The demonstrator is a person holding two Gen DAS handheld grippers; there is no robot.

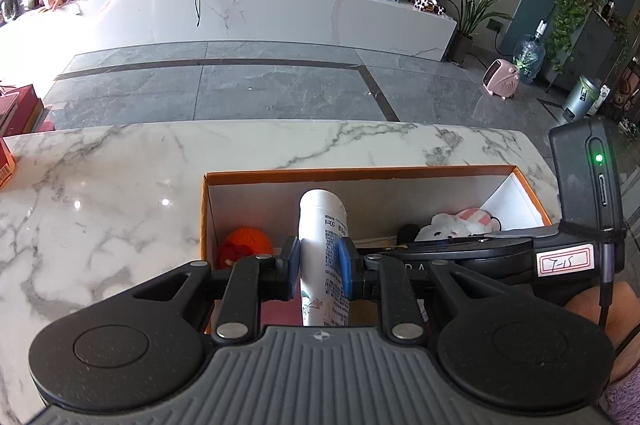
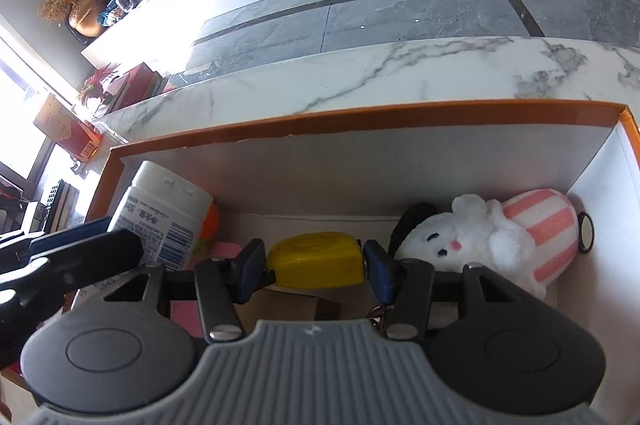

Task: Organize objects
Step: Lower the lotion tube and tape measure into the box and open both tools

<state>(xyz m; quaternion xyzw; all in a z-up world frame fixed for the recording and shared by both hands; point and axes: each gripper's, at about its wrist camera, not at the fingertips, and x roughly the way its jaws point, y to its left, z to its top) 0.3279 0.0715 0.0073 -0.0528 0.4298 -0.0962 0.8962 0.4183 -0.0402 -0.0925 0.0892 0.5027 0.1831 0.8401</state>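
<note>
your orange-rimmed cardboard box [image 2: 400, 115] sits near the marble counter's [image 1: 120, 185] far edge. inside: white plush rabbit [image 2: 480, 237]. left gripper [image 1: 319, 261] clamps a white tube [image 1: 324, 245]; right gripper [image 2: 316, 263] grips a yellow block [image 2: 316, 259] over it.

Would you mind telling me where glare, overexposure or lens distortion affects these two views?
Left wrist view: the marble table carries small glare spots, the far left edge is blown out, and the fisheye bows the table's far edge; the white tube in the left gripper is sharp. Right wrist view: the window side at left is washed out, and the orange box rim curves; the plush toy is evenly lit.
</note>
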